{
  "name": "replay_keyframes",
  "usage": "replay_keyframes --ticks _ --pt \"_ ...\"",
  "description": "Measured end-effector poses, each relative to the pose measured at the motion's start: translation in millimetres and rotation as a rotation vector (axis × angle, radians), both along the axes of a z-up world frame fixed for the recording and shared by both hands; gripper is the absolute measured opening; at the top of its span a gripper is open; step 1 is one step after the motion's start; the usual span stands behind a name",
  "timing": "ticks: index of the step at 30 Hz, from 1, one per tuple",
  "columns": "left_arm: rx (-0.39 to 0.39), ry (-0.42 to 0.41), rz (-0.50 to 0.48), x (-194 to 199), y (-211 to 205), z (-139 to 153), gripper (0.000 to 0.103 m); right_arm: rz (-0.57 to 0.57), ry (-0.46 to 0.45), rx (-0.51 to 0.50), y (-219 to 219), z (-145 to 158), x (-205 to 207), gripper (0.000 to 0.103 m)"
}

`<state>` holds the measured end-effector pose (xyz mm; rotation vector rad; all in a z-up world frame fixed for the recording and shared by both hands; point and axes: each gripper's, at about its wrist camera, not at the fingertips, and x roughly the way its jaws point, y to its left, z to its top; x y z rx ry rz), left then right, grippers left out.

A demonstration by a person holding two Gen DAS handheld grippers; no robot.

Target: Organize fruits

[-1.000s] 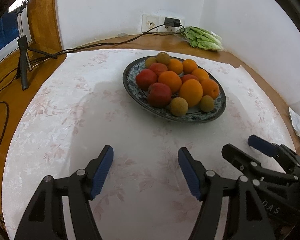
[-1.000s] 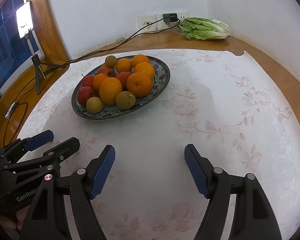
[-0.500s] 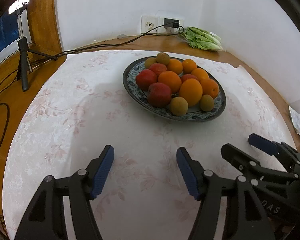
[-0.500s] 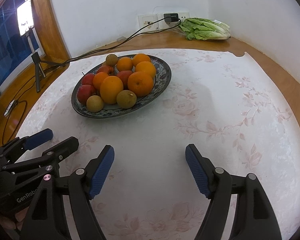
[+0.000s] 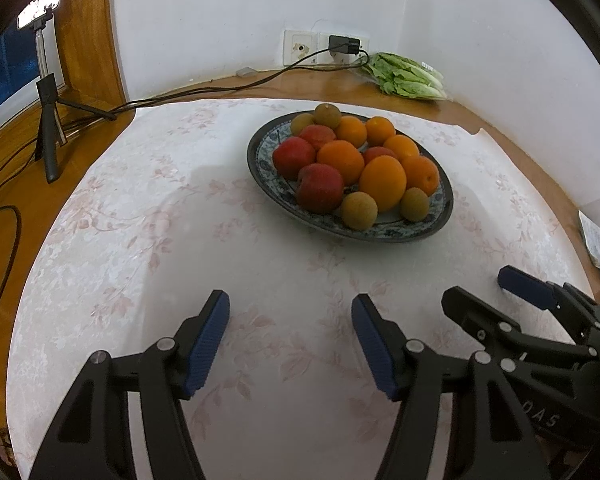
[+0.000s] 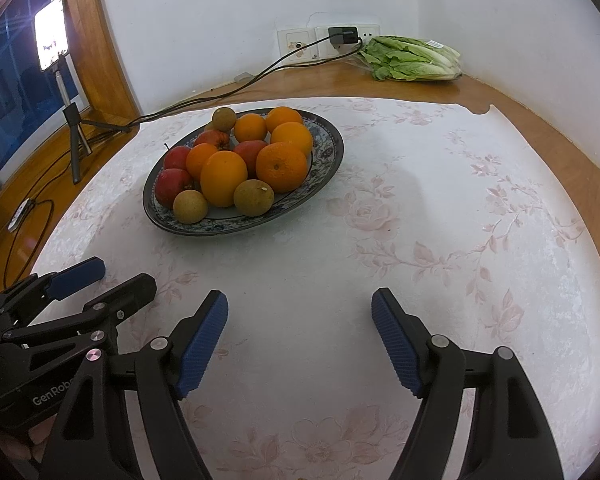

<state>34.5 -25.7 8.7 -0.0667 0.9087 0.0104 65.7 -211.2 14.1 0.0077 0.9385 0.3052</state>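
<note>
Little has shifted since a second ago: the left gripper (image 5: 290,340) has narrowed its gap slightly, both hands have kept their place, fruit undisturbed.

Nearest, at 6 o'clock in the left wrist view, left gripper hovers over the floral tablecloth (image 5: 148,248), jaws parted, released, nothing between the blue pads. Right gripper (image 6: 299,338) likewise released and empty, jaws wider, above bare cloth. Each shows in the other's view: the right one at 4 o'clock in the left view, the left one at 8 o'clock in the right view. They sit just beside each other.

Further out, at 12 to 1 o'clock in the left view, the patterned plate (image 5: 440,220) carries the task's fruit: oranges (image 5: 382,182), red apples (image 5: 320,187), small brown-green fruits (image 5: 359,211) along the near rim. All heaped, touching one another.

Far edge: power cable (image 5: 220,88) running to a wall socket, tripod (image 5: 48,128) at 10 o'clock, bagged lettuce (image 5: 408,76) at 1 o'clock.

Risks, as judged:
- Heap is loose; pulling a lower apple could send oranges rolling off the plate and across the cloth.
- Round, smooth skins may squirt out of flat pads if gripped off-centre.
- Small fruits on the rim sit close to the edge; a nudge tips them out.
- Grippers so close together could collide if both reach at once.
- Cloth may drag and shift the plate.
</note>
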Motion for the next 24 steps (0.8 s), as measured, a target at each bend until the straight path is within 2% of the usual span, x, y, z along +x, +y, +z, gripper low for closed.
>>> replay_keyframes --ticks 24 --pt "0.007 0.011 0.003 -0.4 0.9 1.0 0.063 0.004 -0.002 -0.015 0.9 -1.7 -0.4 0.078"
